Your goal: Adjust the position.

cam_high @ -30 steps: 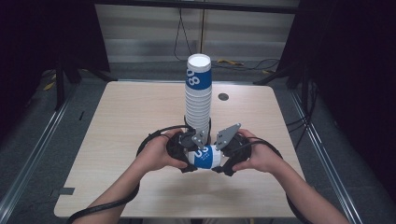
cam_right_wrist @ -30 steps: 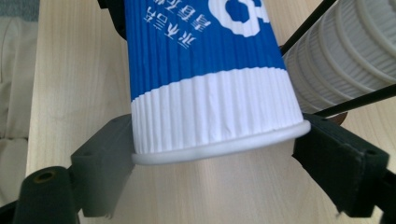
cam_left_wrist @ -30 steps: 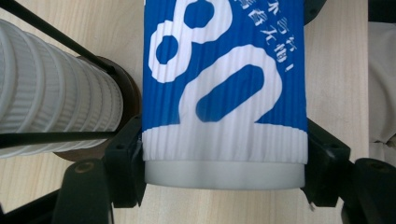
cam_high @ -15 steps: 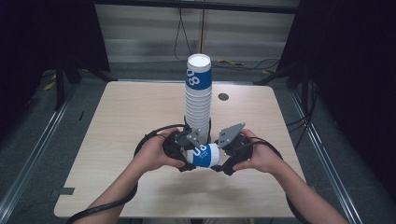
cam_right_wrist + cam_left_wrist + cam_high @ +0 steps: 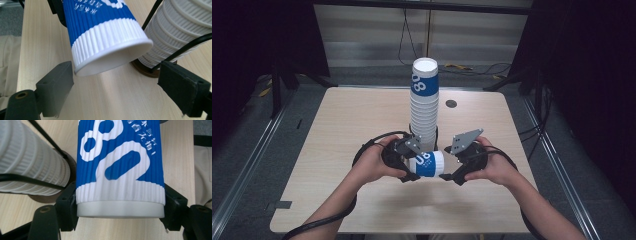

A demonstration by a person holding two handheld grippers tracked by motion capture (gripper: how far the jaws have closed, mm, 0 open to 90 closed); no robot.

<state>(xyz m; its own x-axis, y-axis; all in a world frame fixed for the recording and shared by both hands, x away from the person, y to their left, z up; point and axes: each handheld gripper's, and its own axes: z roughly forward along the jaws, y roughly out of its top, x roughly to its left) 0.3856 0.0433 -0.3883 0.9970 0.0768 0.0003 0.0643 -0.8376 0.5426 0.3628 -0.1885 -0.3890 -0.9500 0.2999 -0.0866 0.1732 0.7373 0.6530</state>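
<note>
Half of the cup is cut off at the frame's top; the left claw clamps its base, while the right claw has just been opening, apart from the rim.

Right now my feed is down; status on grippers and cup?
Left gripper clamped on cup. Right gripper just opened, jaws apart at rim. Cup stack close behind.

Light wood table w/ round grommet far right; grey floor, black curtains both sides, cables far.
</note>
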